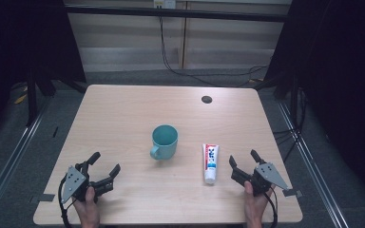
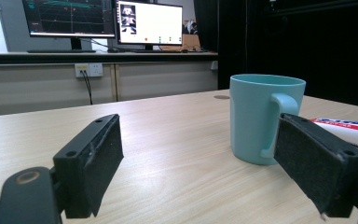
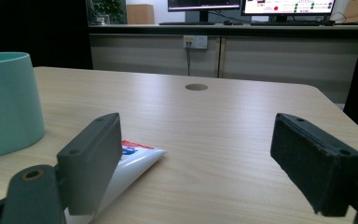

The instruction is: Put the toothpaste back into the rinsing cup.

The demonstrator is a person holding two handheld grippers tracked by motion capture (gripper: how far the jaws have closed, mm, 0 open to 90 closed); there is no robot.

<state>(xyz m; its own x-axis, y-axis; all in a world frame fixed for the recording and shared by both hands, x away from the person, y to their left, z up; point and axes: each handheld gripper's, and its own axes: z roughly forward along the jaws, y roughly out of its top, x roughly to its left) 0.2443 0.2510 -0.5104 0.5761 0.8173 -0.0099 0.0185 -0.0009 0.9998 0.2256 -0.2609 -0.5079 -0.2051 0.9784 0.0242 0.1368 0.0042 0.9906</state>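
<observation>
On the surface (image 1: 123,109) the mug (image 1: 164,141) stands near the middle, handle toward the near-left. The tube (image 1: 210,162) lies just right of it, a little nearer. The right gripper (image 1: 244,164) sits just right of the tube, the left gripper (image 1: 105,164) well left of the mug. A hole (image 1: 206,99) lies behind both.

Table (image 1: 123,109) light wood, round hole (image 1: 206,99) near the far edge. Teal mug (image 1: 164,141) upright mid-table, handle toward the near left. Toothpaste tube (image 1: 210,163) lies flat just right of the mug, cap toward the person. Left gripper (image 1: 105,166) at the near left, jaws spread, nothing between them. Right gripper (image 1: 243,159) near right, just beside the tube, apart from it, jaws wide. Cables (image 1: 180,71) on the floor behind.
</observation>
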